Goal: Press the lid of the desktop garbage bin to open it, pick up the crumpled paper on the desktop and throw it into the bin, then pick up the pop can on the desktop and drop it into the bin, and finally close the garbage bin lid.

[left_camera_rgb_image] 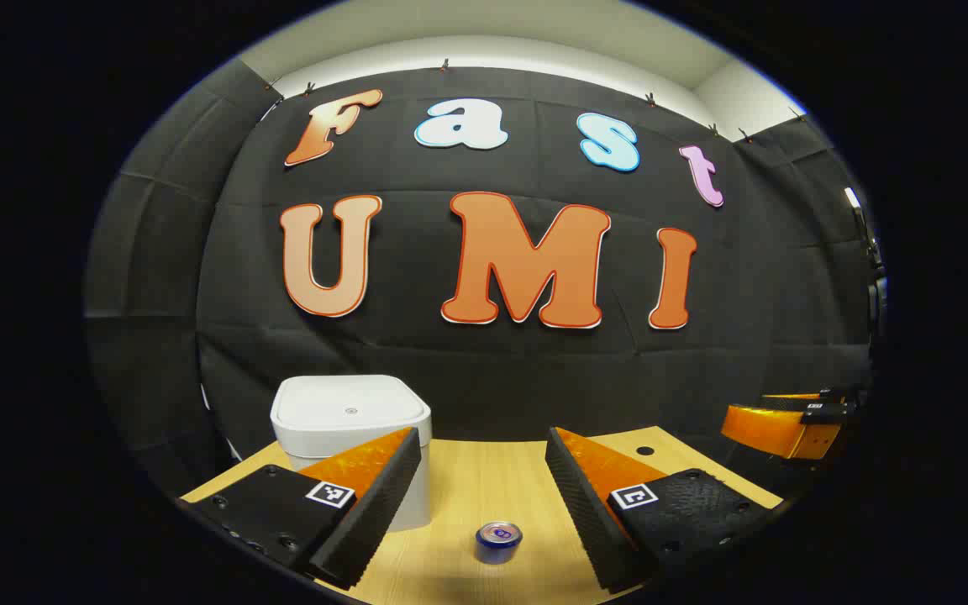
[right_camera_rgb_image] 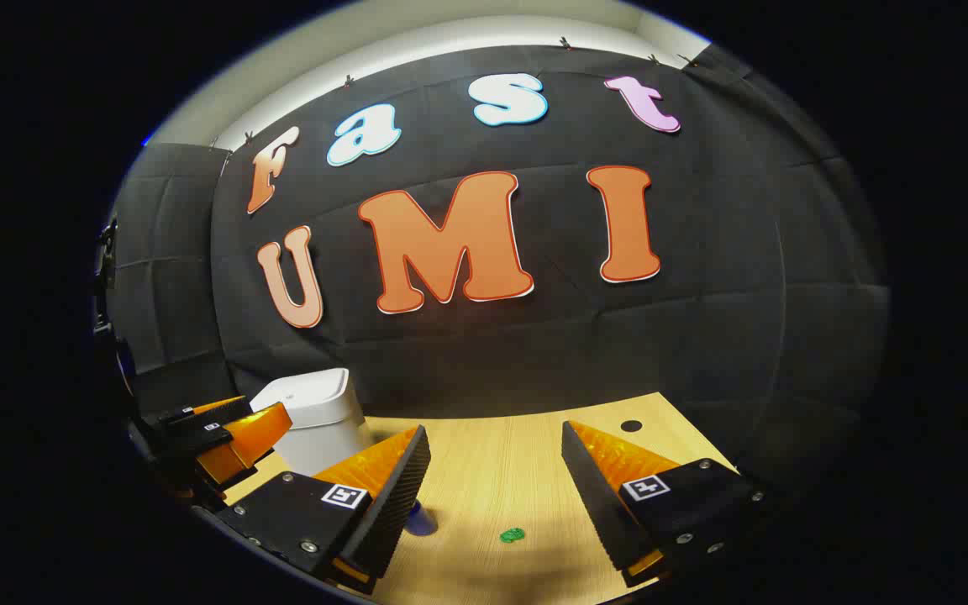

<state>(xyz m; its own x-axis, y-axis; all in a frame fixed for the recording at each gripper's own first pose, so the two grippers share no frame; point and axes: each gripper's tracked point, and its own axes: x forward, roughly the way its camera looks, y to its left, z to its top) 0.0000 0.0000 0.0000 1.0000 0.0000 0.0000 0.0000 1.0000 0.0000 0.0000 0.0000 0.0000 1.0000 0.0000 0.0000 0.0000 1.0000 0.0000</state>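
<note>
both grippers, left [left_camera_rgb_image: 480,496] and right [right_camera_rgb_image: 492,496], hang over the desk [left_camera_rgb_image: 484,479] with jaws wide open, holding nothing. bin [left_camera_rgb_image: 351,420] sits lid-down at 10 o'clock, probably awaiting that first press. pop can [left_camera_rgb_image: 498,541] stands at 6, crumpled paper [right_camera_rgb_image: 512,534] near the right gripper.

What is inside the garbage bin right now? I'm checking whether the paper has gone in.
That cannot be seen: the garbage bin stands on the desk with its white lid shut, covering the inside.

— What carries it all?
— A light wooden table [left_camera_rgb_image: 484,479], low in the left gripper view, with a round hole [left_camera_rgb_image: 644,451] at right.
— And on it?
— A white bin [left_camera_rgb_image: 349,420] with its lid down at left, a pop can [left_camera_rgb_image: 498,540] bottom centre. In the right gripper view, a small green thing [right_camera_rgb_image: 512,534] bottom centre.
</note>
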